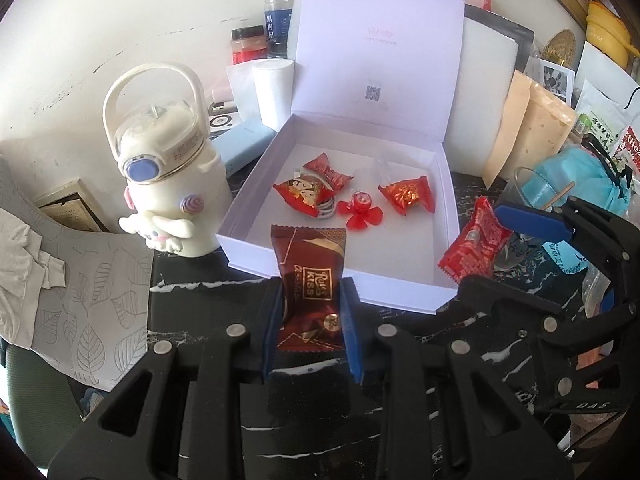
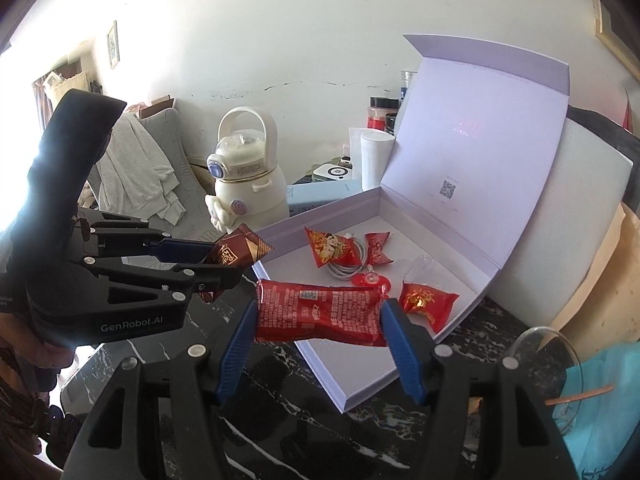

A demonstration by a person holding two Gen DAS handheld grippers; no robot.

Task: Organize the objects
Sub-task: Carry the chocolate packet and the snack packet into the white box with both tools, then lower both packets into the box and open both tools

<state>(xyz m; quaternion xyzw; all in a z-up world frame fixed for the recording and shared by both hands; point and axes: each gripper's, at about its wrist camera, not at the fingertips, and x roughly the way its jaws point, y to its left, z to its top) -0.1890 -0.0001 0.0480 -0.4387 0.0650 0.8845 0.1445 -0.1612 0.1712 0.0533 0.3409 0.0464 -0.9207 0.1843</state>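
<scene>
Candy packets fill both claws: the left gripper (image 1: pixel 312 308) pinches a brown chocolate packet (image 1: pixel 310 276), its lower end hidden between the pads; the right gripper (image 2: pixel 320 320) clamps a red snack packet (image 2: pixel 320 312), over the open white box's (image 1: pixel 340 292) near edge.

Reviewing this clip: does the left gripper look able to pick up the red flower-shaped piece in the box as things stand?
Probably not yet. The path to the red flower-shaped piece in the open white box looks free, but the left gripper has its jaws shut on a brown chocolate packet.
</scene>
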